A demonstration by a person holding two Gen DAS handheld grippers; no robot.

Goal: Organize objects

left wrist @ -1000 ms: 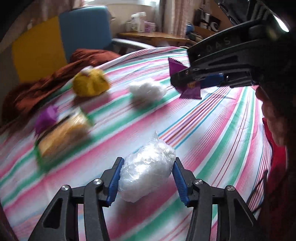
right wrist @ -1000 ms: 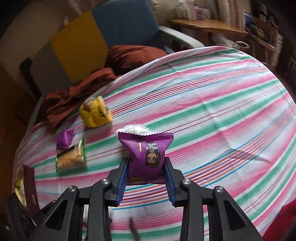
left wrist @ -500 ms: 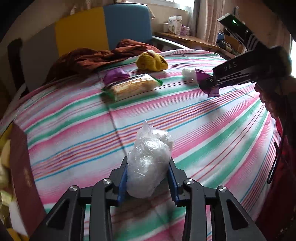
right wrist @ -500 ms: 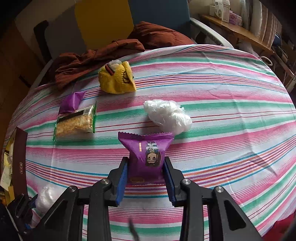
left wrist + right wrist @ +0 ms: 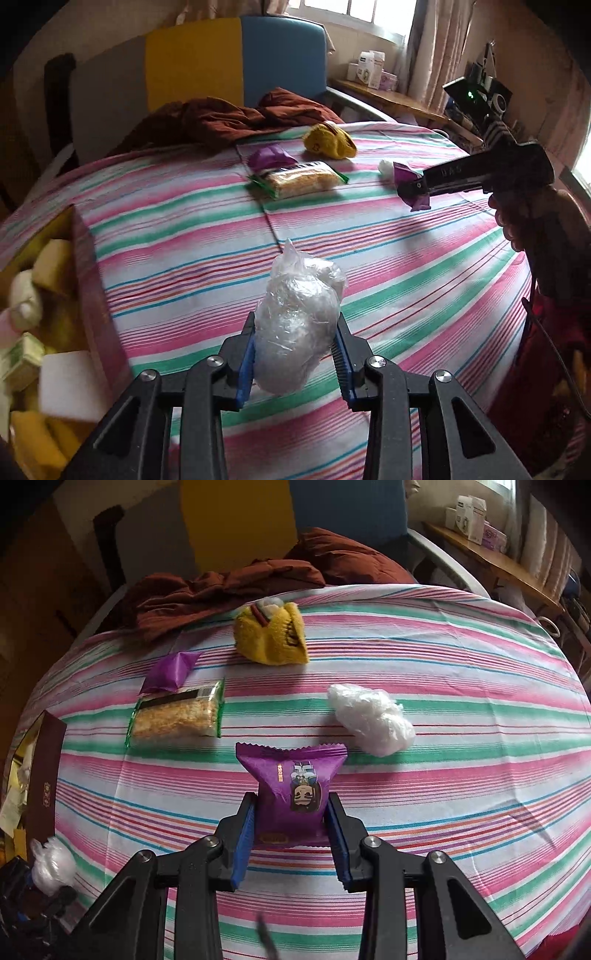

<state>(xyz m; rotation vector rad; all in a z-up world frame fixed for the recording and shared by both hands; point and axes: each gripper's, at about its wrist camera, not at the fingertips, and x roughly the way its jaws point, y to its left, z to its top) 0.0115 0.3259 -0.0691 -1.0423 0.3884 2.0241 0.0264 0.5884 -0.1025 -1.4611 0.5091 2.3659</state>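
Left gripper (image 5: 295,363): clamped on a clear plastic-wrapped bundle (image 5: 299,325); blue finger pads (image 5: 246,363) press both sides; bundle held above the striped tablecloth (image 5: 406,266).
Right gripper (image 5: 290,843): clamped on a purple snack packet (image 5: 295,790); packet upright between the pads, serrated top edge pointing away from the camera, cartoon face print visible.
Open box (image 5: 44,332): at the near left edge of the table; dark red wall (image 5: 44,775); holds yellow and white blocks, blurred.
Green-edged cracker pack (image 5: 177,716): flat on the cloth, beyond the held packet and to its left.
Crumpled white plastic wrap (image 5: 371,718): on the cloth, beyond the held packet and to its right, apart from the cracker pack.
Second purple packet (image 5: 171,672): touching the far end of the cracker pack.
Yellow plush toy (image 5: 273,637): farther back, near the table's far edge, between the two wrapped items in line of sight.
Brown cloth (image 5: 229,587): bunched at the far edge of the table.
Chair back (image 5: 207,62): grey, yellow and blue panels behind the cloth.
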